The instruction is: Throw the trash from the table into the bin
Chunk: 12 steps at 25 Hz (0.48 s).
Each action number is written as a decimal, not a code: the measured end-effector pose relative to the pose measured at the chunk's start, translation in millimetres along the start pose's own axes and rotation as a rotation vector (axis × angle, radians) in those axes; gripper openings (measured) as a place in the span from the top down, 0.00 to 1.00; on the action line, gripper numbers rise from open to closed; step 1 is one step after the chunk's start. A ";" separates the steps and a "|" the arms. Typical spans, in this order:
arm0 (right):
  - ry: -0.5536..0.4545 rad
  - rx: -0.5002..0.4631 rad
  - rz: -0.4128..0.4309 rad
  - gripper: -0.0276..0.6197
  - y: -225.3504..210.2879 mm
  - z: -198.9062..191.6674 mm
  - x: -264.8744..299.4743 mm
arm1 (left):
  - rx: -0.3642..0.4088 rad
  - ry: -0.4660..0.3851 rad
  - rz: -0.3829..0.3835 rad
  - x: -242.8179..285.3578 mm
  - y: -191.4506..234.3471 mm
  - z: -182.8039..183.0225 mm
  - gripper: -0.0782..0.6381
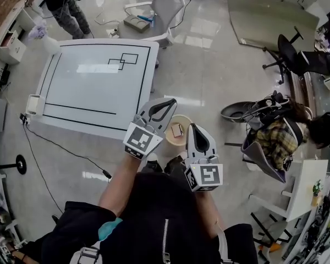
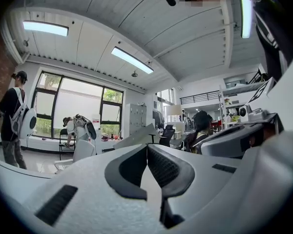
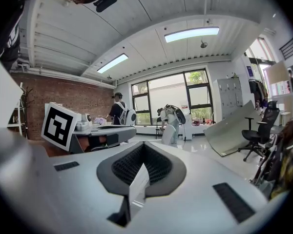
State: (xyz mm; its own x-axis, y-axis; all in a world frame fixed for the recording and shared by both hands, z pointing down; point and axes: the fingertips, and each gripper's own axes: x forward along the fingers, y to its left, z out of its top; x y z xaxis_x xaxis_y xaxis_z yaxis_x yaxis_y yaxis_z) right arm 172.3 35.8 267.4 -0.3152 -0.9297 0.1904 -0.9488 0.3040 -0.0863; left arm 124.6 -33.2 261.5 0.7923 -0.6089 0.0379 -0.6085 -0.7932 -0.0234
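Note:
In the head view both grippers are raised in front of my body, over the floor to the right of the white table (image 1: 96, 81). The left gripper (image 1: 168, 102) has its jaws together, and so does the right gripper (image 1: 193, 127); nothing shows between either pair. Between and below them a round beige bin (image 1: 182, 119) stands on the floor with a small pinkish piece (image 1: 177, 130) inside. In the left gripper view the left gripper (image 2: 147, 146) points level across the room, jaws shut. The right gripper (image 3: 143, 145) in its own view is shut too.
The table top carries only black lines; a white box (image 1: 33, 104) hangs at its left edge. A cable (image 1: 60, 147) runs over the floor. A person (image 1: 63, 4) stands at the far left, and another sits at the right (image 1: 319, 130). Chairs (image 1: 166, 7) and a slanted board (image 1: 269, 18) lie beyond.

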 end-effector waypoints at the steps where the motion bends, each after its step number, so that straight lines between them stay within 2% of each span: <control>1: 0.000 0.004 -0.001 0.95 1.8 -0.8 0.9 | -0.001 0.004 0.001 -2.4 0.2 -1.9 0.88; 12: 0.009 -0.043 0.023 0.95 10.1 -0.2 -1.0 | -0.009 0.011 0.006 -9.3 -1.9 -6.1 0.88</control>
State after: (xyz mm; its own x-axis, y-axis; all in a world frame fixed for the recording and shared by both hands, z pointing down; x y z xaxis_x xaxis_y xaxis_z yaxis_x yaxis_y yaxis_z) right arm 163.0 39.8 266.6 -0.3369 -0.9207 0.1971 -0.9413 0.3340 -0.0490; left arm 118.1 -26.0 267.3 0.7881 -0.6136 0.0485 -0.6137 -0.7894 -0.0150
